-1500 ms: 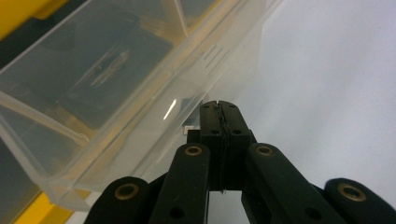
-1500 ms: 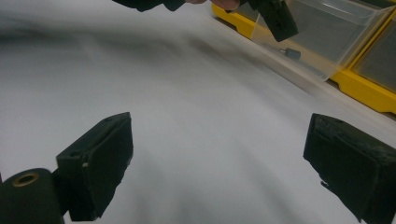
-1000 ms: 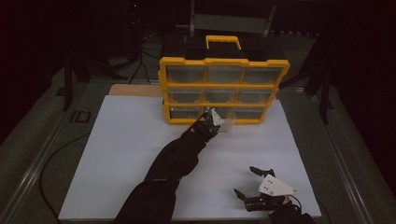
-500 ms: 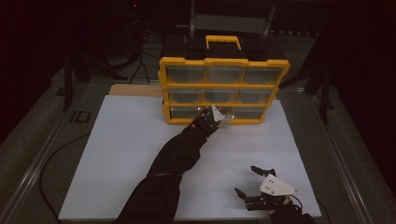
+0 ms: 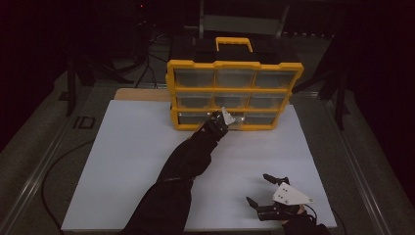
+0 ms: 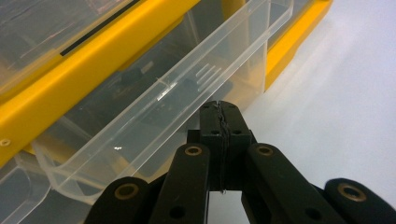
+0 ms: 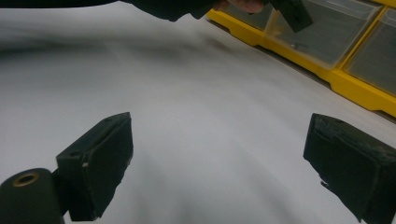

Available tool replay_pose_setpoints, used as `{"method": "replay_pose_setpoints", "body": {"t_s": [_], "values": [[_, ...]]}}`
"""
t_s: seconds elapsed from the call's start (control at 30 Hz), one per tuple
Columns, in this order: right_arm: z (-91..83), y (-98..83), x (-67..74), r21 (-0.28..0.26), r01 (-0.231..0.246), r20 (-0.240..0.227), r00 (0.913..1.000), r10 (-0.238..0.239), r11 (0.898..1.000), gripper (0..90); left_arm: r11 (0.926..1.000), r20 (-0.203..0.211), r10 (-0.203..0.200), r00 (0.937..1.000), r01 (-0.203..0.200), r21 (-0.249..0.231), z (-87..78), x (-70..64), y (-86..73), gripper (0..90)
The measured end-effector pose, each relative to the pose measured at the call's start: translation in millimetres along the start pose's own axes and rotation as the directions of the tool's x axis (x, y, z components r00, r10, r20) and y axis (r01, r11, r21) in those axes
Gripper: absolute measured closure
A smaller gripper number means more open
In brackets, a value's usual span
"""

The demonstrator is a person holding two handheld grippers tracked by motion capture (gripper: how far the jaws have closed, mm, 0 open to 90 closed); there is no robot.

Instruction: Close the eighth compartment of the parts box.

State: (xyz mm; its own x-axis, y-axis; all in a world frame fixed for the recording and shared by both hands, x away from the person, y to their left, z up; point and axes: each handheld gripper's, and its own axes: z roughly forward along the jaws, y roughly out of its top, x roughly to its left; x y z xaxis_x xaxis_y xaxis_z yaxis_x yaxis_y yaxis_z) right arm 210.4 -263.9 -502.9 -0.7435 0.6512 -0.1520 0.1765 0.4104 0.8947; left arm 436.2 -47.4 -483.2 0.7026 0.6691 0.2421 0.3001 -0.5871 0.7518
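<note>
My left gripper point(image 6: 219, 109) has its jaws pressed flat together with nothing between them, tips against the front wall of a clear drawer point(image 6: 154, 116) that sticks out of the bottom row of the yellow cabinet point(image 5: 234, 81). My right gripper point(image 5: 262, 190) rests wide open and empty on the white table point(image 5: 122, 161), well apart.

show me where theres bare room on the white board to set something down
Free: the wide white board left of the sleeve, and the strip between sleeve and right gripper. Crowded: along the yellow organizer, where the shut left gripper meets a drawer.
</note>
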Motion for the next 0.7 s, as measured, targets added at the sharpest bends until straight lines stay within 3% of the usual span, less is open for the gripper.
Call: {"method": "replay_pose_setpoints", "body": {"t_s": [0.7], "values": [[0.0, -0.6, -1.6, 0.002, 0.000, 0.007, 1.0000, 0.000, 1.000, 8.4, 0.9997, -0.038, -0.017, 0.9991, 0.016, -0.018, 5.3, 5.9, 3.7, 89.5]]}}
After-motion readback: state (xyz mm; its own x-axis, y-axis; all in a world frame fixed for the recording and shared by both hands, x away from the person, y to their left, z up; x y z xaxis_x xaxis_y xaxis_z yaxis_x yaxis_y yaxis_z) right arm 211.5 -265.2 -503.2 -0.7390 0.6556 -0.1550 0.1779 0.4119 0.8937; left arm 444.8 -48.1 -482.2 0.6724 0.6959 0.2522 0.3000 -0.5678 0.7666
